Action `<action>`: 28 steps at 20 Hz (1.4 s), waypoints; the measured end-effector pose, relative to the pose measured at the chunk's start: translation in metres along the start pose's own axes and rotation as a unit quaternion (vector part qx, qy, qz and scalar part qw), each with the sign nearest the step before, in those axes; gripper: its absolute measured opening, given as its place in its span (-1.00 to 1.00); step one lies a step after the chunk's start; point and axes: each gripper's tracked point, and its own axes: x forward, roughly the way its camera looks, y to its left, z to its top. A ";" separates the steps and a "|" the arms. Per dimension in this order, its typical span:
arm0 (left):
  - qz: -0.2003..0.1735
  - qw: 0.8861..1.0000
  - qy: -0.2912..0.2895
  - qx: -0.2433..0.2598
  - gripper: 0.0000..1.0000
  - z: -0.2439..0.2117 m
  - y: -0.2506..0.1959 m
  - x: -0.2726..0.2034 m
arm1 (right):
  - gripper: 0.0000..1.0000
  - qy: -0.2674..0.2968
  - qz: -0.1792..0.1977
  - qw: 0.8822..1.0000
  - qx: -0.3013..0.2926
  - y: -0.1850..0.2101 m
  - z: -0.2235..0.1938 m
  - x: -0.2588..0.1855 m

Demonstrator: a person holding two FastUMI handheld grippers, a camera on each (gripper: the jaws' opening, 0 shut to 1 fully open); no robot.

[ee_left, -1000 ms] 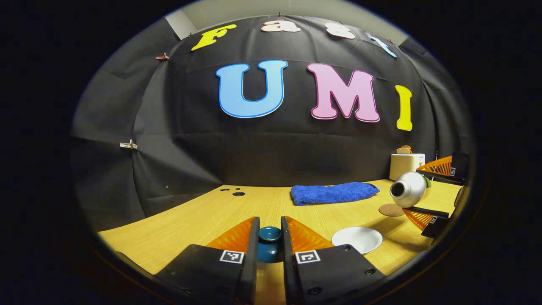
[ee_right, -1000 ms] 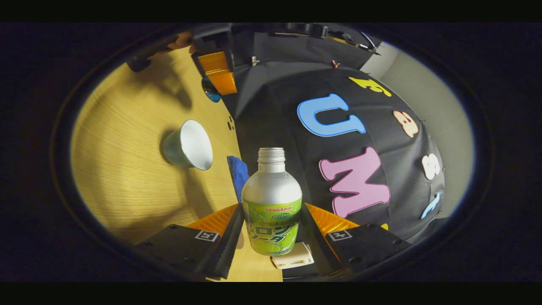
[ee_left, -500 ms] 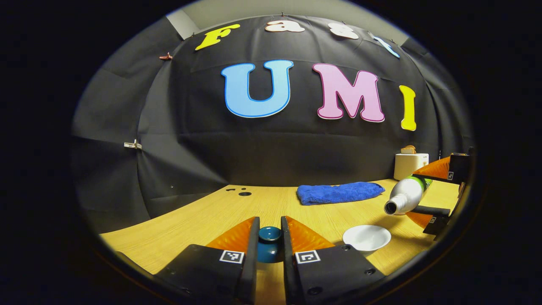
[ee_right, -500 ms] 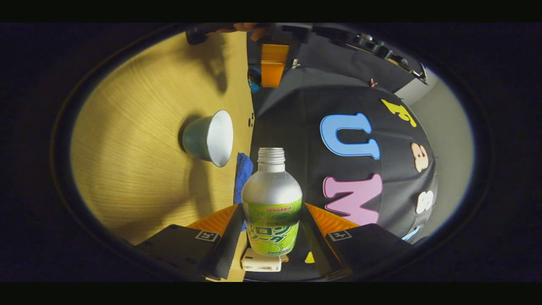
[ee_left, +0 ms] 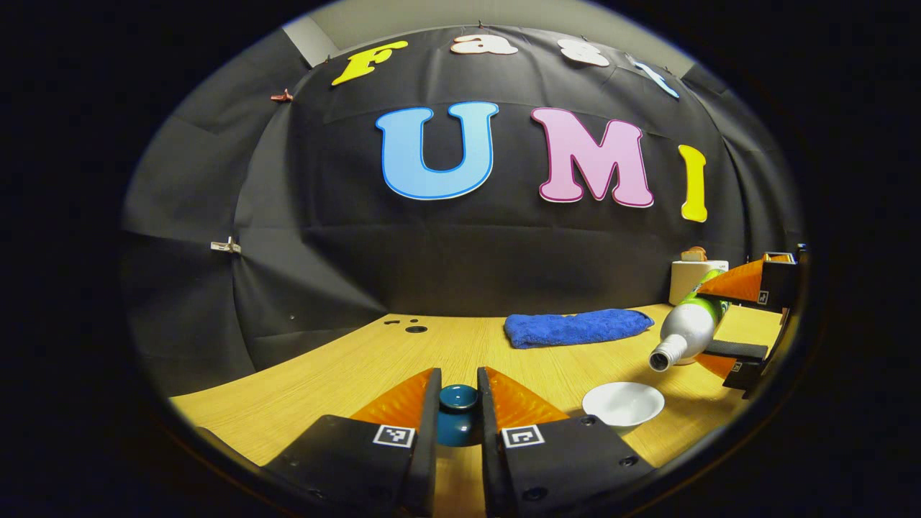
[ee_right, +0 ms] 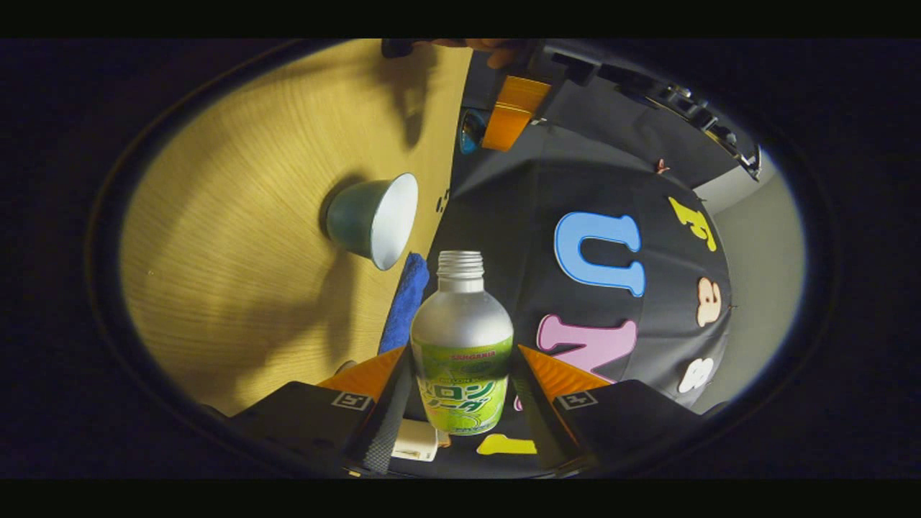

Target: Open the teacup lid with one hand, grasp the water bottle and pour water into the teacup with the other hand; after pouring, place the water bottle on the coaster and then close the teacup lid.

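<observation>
My left gripper (ee_left: 458,385) is shut on the knob of the teal teacup lid (ee_left: 458,413), holding it above the wooden table (ee_left: 345,374). The open teacup (ee_left: 623,404), teal outside and white inside, stands to the right of it. My right gripper (ee_right: 462,354) is shut on the silver water bottle with a green label (ee_right: 462,345). In the left gripper view the uncapped bottle (ee_left: 683,332) is tilted, its mouth pointing down just above the cup's right rim, with the right gripper (ee_left: 723,316) behind it. In the right gripper view the teacup (ee_right: 374,219) lies ahead of the bottle mouth.
A folded blue towel (ee_left: 575,327) lies at the back of the table, with a white toaster (ee_left: 694,279) to its right. Two small holes (ee_left: 416,329) sit near the back left. The left gripper (ee_right: 507,119) with the lid, and a hand (ee_right: 496,52), appear in the right gripper view.
The right gripper has tipped the bottle further, bringing its mouth down and closer to the cup. The left gripper has kept hold of the lid, shifting only slightly.
</observation>
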 end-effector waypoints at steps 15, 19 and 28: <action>0.000 1.000 0.000 0.000 -0.41 0.000 0.001 0.000 | 0.55 -0.014 0.008 0.998 -0.066 -0.002 -0.003 0.003; 0.000 1.000 0.000 0.000 -0.41 -0.001 0.001 0.000 | 0.54 -0.020 0.005 0.996 -0.088 -0.006 -0.003 0.002; -0.001 1.000 0.000 0.000 -0.41 0.000 0.001 0.000 | 0.54 -0.028 -0.014 0.988 -0.151 -0.031 -0.004 0.005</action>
